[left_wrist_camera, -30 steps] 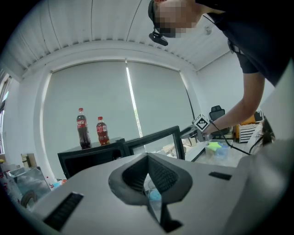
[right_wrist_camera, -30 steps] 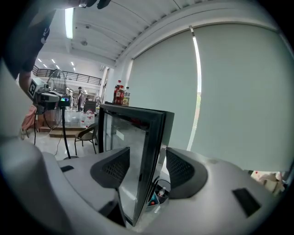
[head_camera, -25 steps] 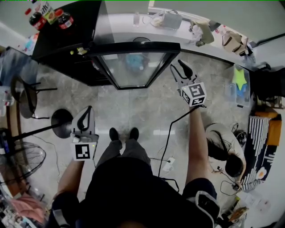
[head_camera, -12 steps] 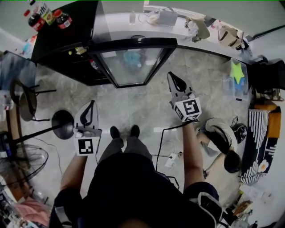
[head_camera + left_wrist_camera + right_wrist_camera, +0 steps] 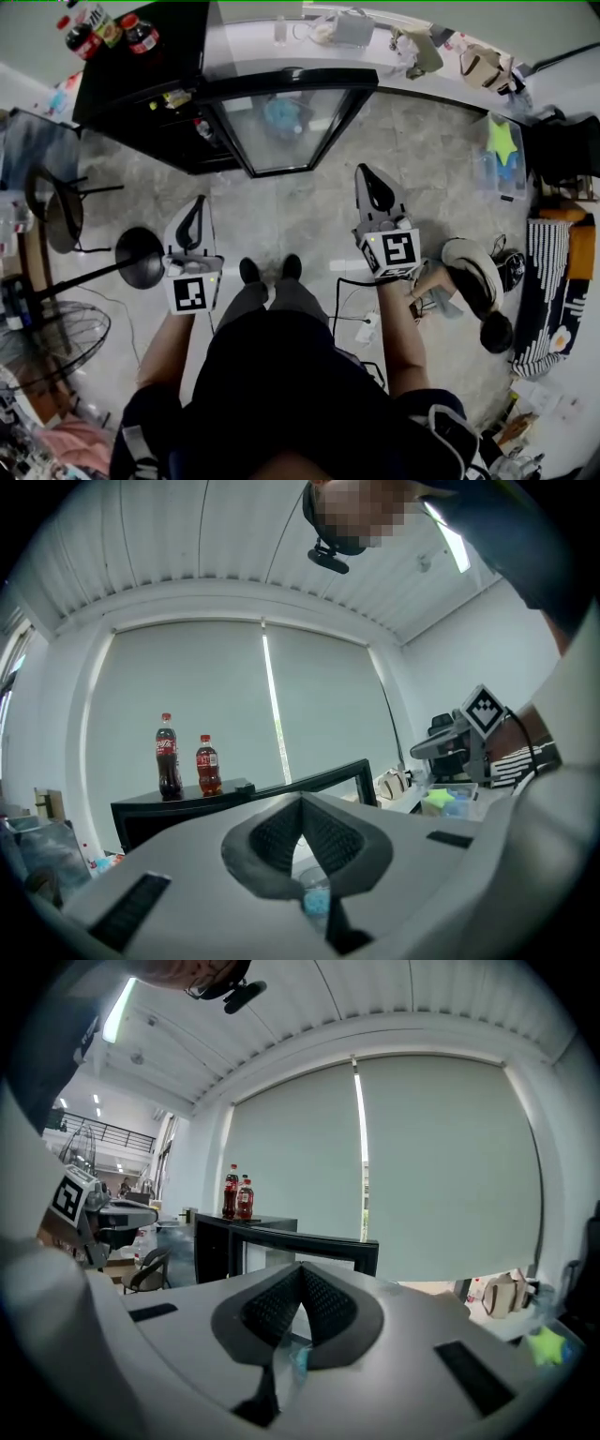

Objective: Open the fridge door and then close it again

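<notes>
Their own views show the left tool (image 5: 302, 801) and the right tool (image 5: 300, 1271) clenched on nothing. The head view shows both short of the fridge (image 5: 141, 84), its door (image 5: 281, 127) swung open. The right tool was at that door's edge before; now it is back.

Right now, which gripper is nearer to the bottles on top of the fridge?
Left. The left gripper is in front of the fridge, on the bottles' side. The right gripper is farther away, across the open glass door from them.
</notes>
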{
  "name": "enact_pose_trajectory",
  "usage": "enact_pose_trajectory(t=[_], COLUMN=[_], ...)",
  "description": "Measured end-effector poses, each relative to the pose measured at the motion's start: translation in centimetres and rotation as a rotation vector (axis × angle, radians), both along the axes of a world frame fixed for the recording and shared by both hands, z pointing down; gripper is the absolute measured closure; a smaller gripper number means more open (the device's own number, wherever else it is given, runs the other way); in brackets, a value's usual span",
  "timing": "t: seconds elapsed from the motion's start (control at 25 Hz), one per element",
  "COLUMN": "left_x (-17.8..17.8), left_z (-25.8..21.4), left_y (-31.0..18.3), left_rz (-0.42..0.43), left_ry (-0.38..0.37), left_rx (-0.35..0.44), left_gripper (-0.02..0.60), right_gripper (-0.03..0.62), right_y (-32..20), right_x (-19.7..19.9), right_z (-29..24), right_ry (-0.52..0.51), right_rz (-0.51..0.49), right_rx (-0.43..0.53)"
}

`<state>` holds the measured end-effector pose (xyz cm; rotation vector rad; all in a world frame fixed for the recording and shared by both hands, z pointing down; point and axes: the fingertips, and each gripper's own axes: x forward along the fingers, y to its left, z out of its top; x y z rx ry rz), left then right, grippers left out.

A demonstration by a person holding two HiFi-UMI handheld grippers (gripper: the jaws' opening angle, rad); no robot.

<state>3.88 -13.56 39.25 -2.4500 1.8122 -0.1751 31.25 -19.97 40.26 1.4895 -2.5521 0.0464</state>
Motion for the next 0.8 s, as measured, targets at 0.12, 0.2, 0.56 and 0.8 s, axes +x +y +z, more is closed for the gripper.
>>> enact_pose_trajectory(t=[0.12, 0.2, 0.56, 0.8], left_x=[-0.4, -0.6, -1.2, -1.2], left_z=[-0.3, -0.7, -1.8, -2.0], left_y=[0.1, 0.2, 0.6, 0.9], left_rz=[-0.011, -0.017, -0.033, -0.026], left_ry=[0.015, 0.019, 0.046, 0.043], left_rx=[0.006, 0.018, 0.057, 0.057], left_gripper=[0.558, 0.560, 0.560, 0.559], right_gripper=[0.574, 0.574, 0.574, 0.574], right_y=[2.0, 3.0, 6.3, 6.7], right_x=[-0.1, 0.0, 0.0, -0.1], right_z=[-0.4, -0.8, -2.0, -2.0], right_ry=[0.009, 0.015, 0.026, 0.038], right_rz=[0.061, 0.100, 0.215, 0.210], right_rx=[-0.013, -0.014, 0.028, 0.024])
